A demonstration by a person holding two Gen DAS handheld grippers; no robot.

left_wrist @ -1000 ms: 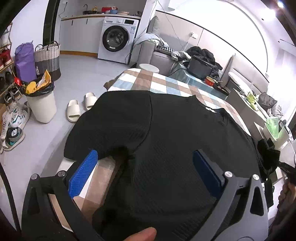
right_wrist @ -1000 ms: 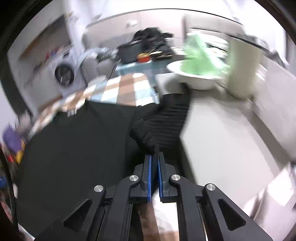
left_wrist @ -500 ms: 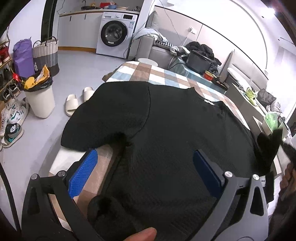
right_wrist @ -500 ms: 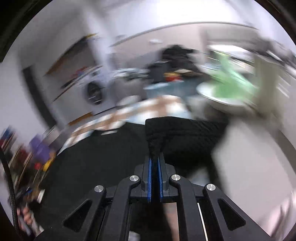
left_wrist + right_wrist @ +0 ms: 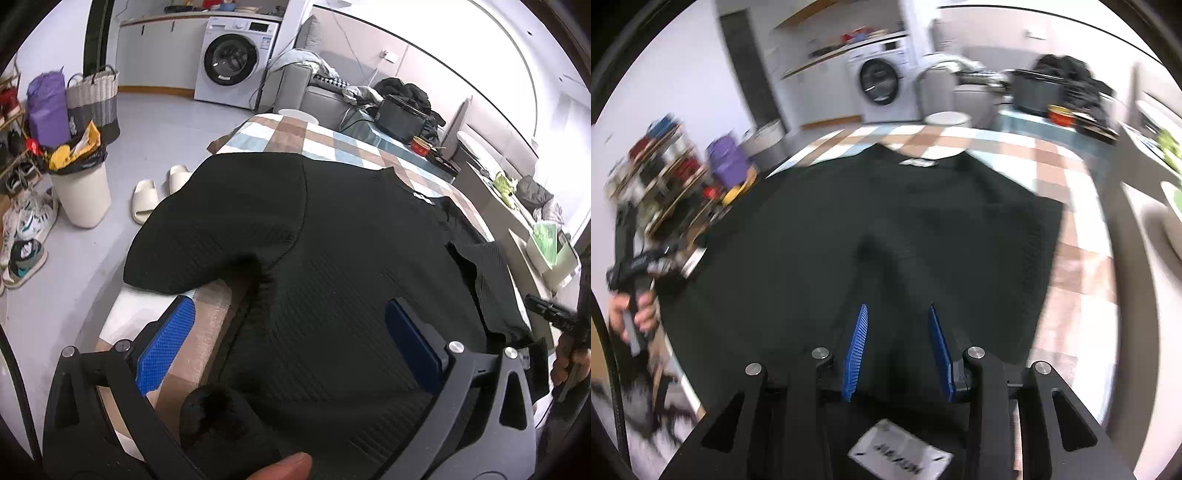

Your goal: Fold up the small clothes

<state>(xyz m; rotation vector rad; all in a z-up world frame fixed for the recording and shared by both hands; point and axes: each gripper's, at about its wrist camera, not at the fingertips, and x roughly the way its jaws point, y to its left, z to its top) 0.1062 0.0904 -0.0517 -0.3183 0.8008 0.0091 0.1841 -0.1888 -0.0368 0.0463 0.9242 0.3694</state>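
Observation:
A black knit top (image 5: 351, 251) lies spread on the checked tablecloth (image 5: 314, 136), neck label at the far end. My left gripper (image 5: 291, 332) is open wide above the top's near edge, left pad over the cloth by the left sleeve (image 5: 221, 229). The right sleeve (image 5: 480, 280) lies folded in over the body. In the right wrist view my right gripper (image 5: 897, 308) hovers over the top (image 5: 886, 221); its jaws are opening, with black fabric below and between the pads, not pinched. A hand (image 5: 569, 362) holds it at the right edge.
Left of the table, on the floor, are a white bin (image 5: 81, 192) full of rubbish, pale slippers (image 5: 147, 199) and shoes. A washing machine (image 5: 232, 62) stands at the back. A white tub with green stuff (image 5: 546, 247) sits to the right.
My right gripper carried the right sleeve leftward over the top's body, and its shut jaws have parted off the fabric. The left gripper has stayed in place, open.

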